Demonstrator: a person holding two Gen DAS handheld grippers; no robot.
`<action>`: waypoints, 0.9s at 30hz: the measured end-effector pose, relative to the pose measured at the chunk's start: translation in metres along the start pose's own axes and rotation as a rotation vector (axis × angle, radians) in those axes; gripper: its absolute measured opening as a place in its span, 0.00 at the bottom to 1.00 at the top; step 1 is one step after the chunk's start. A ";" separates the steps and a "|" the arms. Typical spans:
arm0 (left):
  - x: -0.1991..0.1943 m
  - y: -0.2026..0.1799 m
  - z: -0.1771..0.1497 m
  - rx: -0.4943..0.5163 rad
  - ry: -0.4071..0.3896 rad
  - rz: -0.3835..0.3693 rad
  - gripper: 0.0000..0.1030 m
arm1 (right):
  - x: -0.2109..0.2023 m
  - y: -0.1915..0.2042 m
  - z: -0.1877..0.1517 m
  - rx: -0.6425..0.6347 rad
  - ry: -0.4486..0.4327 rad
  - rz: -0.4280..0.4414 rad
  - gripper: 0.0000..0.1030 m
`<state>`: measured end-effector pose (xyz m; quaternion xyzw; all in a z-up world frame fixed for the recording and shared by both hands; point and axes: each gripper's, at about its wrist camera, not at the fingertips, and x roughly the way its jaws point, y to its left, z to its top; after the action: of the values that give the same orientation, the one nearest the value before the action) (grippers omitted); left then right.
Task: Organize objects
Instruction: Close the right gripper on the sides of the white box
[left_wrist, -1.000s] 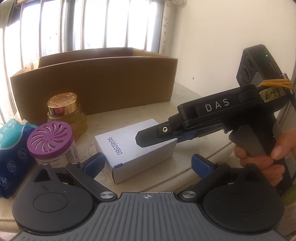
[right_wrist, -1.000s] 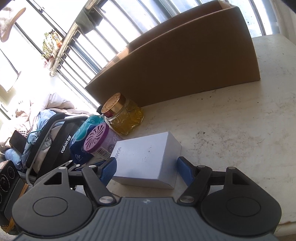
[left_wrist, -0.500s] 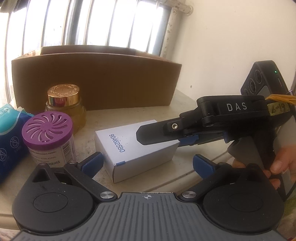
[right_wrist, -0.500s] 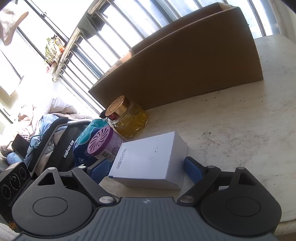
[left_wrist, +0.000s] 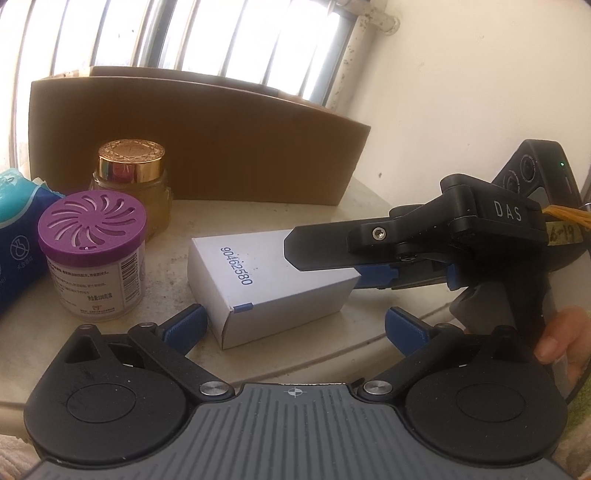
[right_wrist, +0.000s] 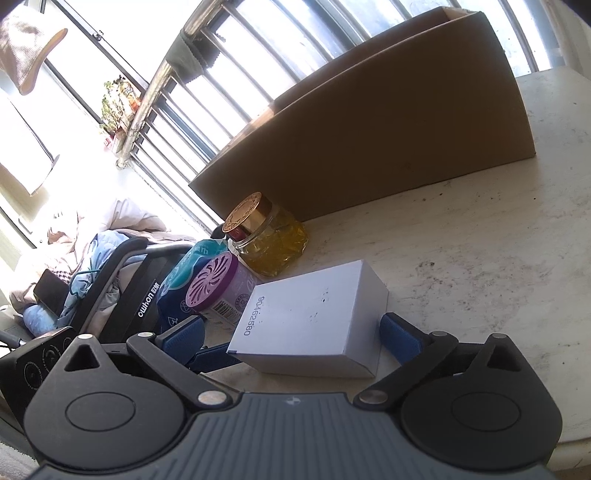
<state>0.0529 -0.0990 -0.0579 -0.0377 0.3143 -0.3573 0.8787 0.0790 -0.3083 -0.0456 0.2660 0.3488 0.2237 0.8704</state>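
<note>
The right gripper (right_wrist: 291, 334) is opening, its jaws straddling the white box (right_wrist: 314, 314) without pressing it (apparently a release onto the table (right_wrist: 480, 258)). The left gripper (left_wrist: 295, 325) is spread wide at the box's near corner. Beyond, two jars are grouped before the cardboard box (right_wrist: 388, 129), seemingly the sorting destination.
</note>
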 end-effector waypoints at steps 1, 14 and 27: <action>0.002 0.000 0.001 0.002 0.006 0.007 1.00 | 0.000 0.001 0.000 -0.005 0.002 -0.003 1.00; 0.004 -0.010 -0.003 0.065 -0.002 0.082 0.89 | -0.005 0.000 -0.002 0.012 -0.034 -0.065 0.87; -0.008 -0.011 -0.003 0.069 0.006 0.128 0.60 | -0.011 0.004 -0.010 -0.028 -0.043 -0.133 0.64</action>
<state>0.0402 -0.1016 -0.0530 0.0136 0.3061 -0.3112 0.8996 0.0638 -0.3089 -0.0440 0.2346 0.3438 0.1646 0.8942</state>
